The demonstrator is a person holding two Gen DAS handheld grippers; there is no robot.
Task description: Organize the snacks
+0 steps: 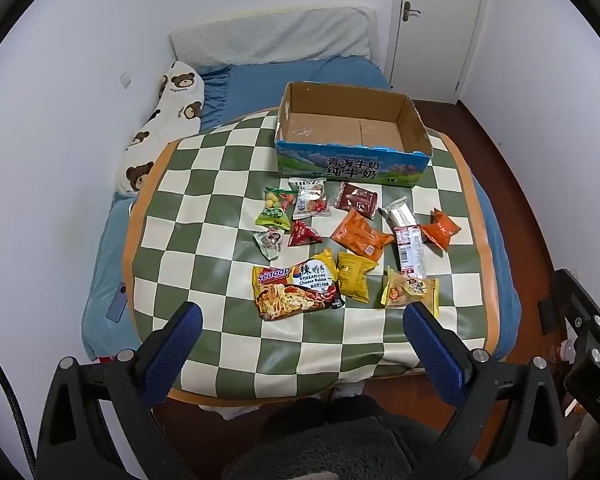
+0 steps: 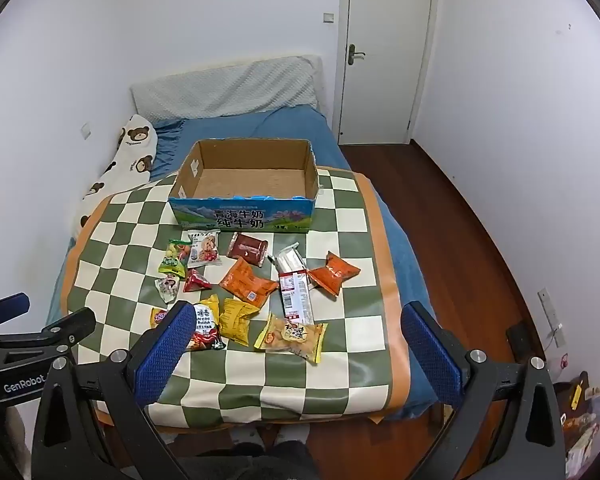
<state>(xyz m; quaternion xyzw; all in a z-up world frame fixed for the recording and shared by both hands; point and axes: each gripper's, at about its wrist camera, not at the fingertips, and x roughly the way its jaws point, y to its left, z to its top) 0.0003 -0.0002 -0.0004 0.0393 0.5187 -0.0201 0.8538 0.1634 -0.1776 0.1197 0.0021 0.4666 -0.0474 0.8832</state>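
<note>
Both grippers, left gripper (image 1: 302, 320) and right gripper (image 2: 298, 320), gaping, empty; could crush or scatter slippery snack packets (image 1: 356, 236) before the cardboard box (image 1: 352, 164).

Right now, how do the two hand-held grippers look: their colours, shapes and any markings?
Both are alike. The left gripper and the right gripper each have a black, matte frame with triangular cut-outs and silver round bolts. Each finger carries a blue pad with a fine textured surface. In the right wrist view, the left gripper's body shows white "GenRobot" lettering. A black cable runs beside the left gripper.
</note>
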